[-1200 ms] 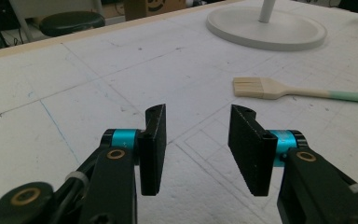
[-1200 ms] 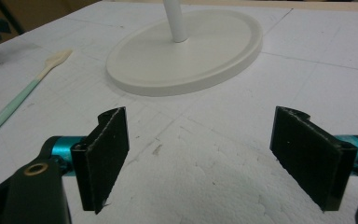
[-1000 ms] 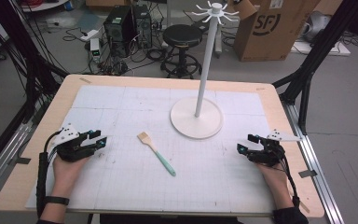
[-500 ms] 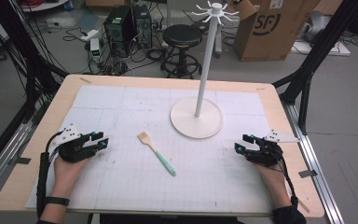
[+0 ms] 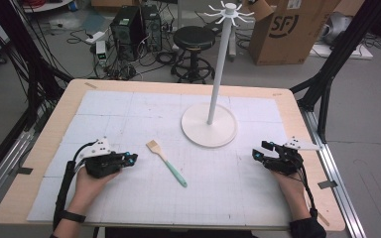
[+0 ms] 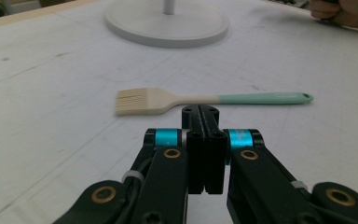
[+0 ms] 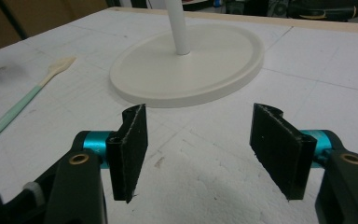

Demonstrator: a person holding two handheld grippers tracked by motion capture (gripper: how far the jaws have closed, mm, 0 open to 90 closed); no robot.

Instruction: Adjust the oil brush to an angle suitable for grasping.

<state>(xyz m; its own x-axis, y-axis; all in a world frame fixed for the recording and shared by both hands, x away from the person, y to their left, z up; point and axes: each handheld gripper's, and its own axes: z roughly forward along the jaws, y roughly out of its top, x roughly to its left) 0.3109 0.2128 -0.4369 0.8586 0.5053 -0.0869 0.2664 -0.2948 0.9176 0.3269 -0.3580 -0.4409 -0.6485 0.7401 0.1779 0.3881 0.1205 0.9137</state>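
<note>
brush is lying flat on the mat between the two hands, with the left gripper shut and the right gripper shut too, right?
Not quite: the right gripper is open, its jaws standing wide apart in the right gripper view. The rest holds: the brush lies flat on the mat between the two hands, and the left gripper is shut.

A lab or workshop: desktop computer towers and tangled cables on a concrete floor, a black stool, a cardboard box, black frame struts.
</note>
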